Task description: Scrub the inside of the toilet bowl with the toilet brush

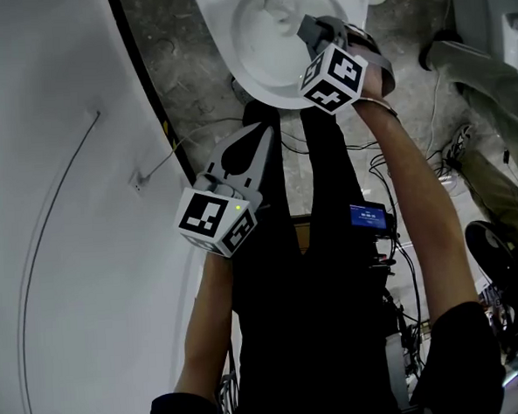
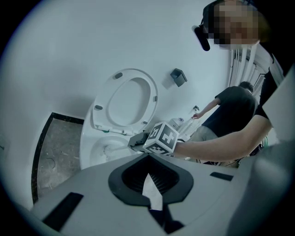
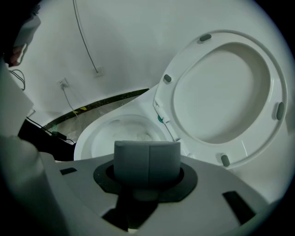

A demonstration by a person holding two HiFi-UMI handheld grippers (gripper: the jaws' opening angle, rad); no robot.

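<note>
The right gripper (image 1: 311,28) reaches out over the toilet bowl (image 1: 249,78) with its 2 jaws pressed together; in its own view the 2 grey pads meet along 1 seam with no gap showing. The left gripper view shows a thin white handle running from those jaw tips down into the bowl, so the jaws are clamped on the toilet brush (image 2: 113,148); the brush end sits low inside the bowl, just ahead of and below the right gripper; in the right gripper view it is hidden behind the pads.

The raised seat (image 3: 276,69) stands tilted up beyond the right gripper, to its right.

The left gripper (image 1: 263,136) is held well back from the bowl, close to the person's body, and points toward the right gripper. Its 2 jaws taper together to a point; nothing sits between them and they touch nothing. A white wall (image 1: 61,258) rises on the left gripper's left; a strip of grey stone floor (image 1: 176,67) lies between that wall and the bowl.
</note>
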